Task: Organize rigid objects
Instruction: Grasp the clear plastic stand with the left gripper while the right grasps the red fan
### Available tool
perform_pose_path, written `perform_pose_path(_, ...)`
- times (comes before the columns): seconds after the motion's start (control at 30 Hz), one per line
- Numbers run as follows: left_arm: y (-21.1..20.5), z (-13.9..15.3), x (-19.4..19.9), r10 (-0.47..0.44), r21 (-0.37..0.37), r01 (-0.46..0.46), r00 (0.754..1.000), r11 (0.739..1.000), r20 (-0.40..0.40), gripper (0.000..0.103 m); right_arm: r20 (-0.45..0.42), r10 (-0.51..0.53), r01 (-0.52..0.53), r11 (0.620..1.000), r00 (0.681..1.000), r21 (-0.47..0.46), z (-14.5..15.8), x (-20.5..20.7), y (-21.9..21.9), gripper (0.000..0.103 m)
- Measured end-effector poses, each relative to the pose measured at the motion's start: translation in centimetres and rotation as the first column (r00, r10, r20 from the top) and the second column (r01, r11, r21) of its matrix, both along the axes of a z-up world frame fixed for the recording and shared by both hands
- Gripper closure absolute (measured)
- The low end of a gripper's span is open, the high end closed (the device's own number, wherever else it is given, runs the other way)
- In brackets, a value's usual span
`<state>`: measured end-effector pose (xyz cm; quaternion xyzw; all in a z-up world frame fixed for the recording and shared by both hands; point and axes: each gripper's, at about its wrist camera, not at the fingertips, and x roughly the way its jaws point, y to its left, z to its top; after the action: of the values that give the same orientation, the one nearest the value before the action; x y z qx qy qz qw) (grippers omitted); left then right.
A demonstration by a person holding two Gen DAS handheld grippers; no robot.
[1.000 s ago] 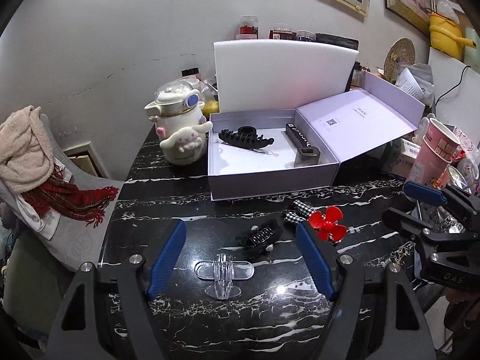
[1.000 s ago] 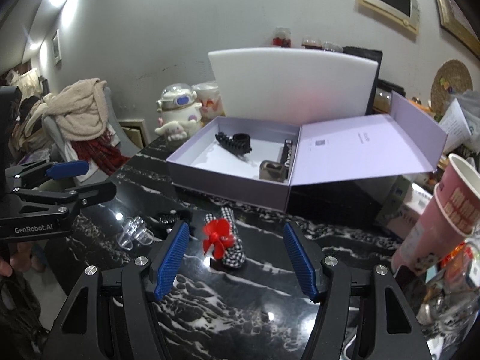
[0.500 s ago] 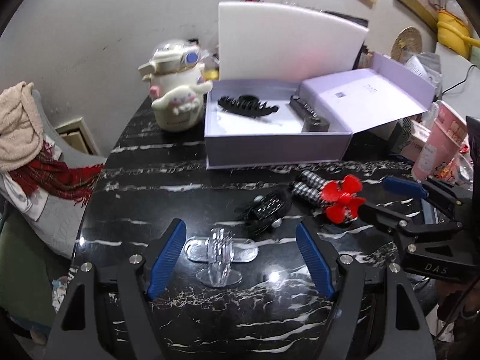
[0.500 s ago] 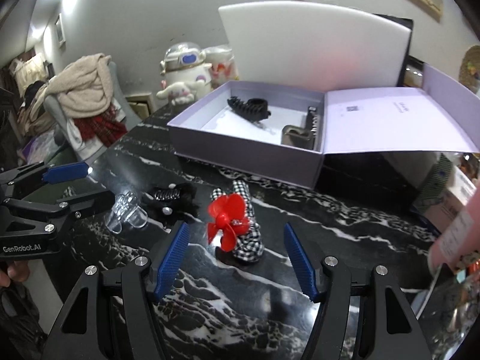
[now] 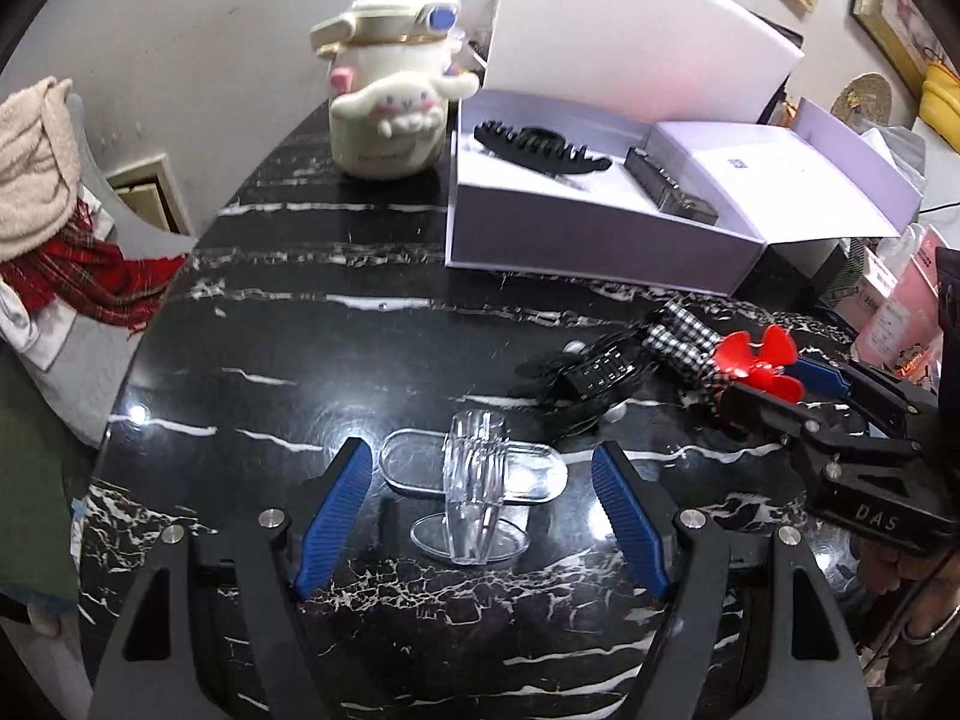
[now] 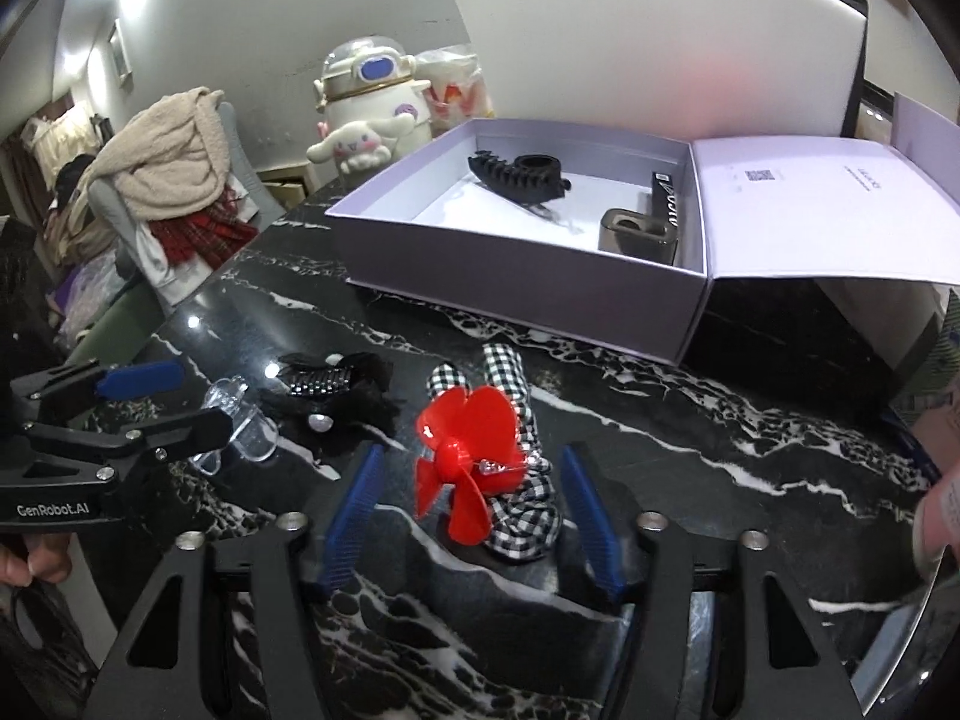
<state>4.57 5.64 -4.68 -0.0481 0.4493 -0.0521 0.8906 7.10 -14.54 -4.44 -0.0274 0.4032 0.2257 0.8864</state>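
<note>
Both pairs of my blue fingers (image 5: 336, 516) hang low over the black marble table (image 5: 300, 330), each astride one hair clip. My left gripper (image 5: 480, 516) stands wide apart around the clear hair clip (image 5: 474, 480), its pads well off the plastic on both sides, gripping nothing. My right gripper (image 6: 474, 516) has just been closing, with the checked clip with the red flower (image 6: 480, 456) between its jaws — yet the right wrist view shows a gap on each side, so the pads do not press on it. That view lets me see the checked fabric running away from me under the red petals; from the left wrist view the same clip (image 5: 720, 360) shows only sideways, with the right gripper's tips (image 5: 774, 390) reaching around it. A black beaded clip (image 5: 600, 372) lies between the two, just beside the checked one. Behind them sits the open lilac box (image 6: 510, 282), holding a black claw clip (image 6: 516, 177) at the back and a dark boxy clip (image 6: 636, 234) at the right wall. Only the right wrist view shows the left gripper (image 6: 168, 408) from the side, and a hand (image 6: 24, 552) under it at the frame's edge. Left of the box stands a cream cartoon-dog jar (image 5: 390, 114) — the left view shows it close against the box's corner.
</note>
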Motion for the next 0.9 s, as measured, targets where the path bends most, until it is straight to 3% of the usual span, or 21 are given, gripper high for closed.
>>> perform_pose_path(0.07,0.3,-0.6,0.3,0.002,-0.016,-0.003,1.000,1.000,-0.020,0.027,0.002,-0.006,0.006,1.000,1.000,-0.008,-0.2,0.1,0.1,0.057)
perform_pose_path(0.27,0.5,-1.9,1.0,-0.010,-0.052,0.006,0.998,0.999,-0.062,0.027,0.009,-0.015,0.015,0.998,1.000,0.062,0.2,0.2,-0.7,0.067)
perform_pose_path(0.47,-0.1,-2.1,1.0,-0.025,-0.014,0.025,0.999,1.000,-0.034,0.027,0.042,-0.009,0.006,0.997,0.999,0.076,0.6,-1.0,-1.2,0.068)
perform_pose_path(0.67,-1.2,-2.5,1.0,-0.033,0.105,0.037,0.999,0.994,-0.036,0.027,0.052,0.020,-0.025,0.995,0.998,0.094,1.1,-2.8,-1.4,0.068)
perform_pose_path(0.9,-1.0,-2.5,0.6,-0.053,0.106,0.054,0.999,0.993,-0.013,0.027,0.043,0.081,-0.083,0.995,0.996,0.059,0.5,-4.9,-1.1,0.068)
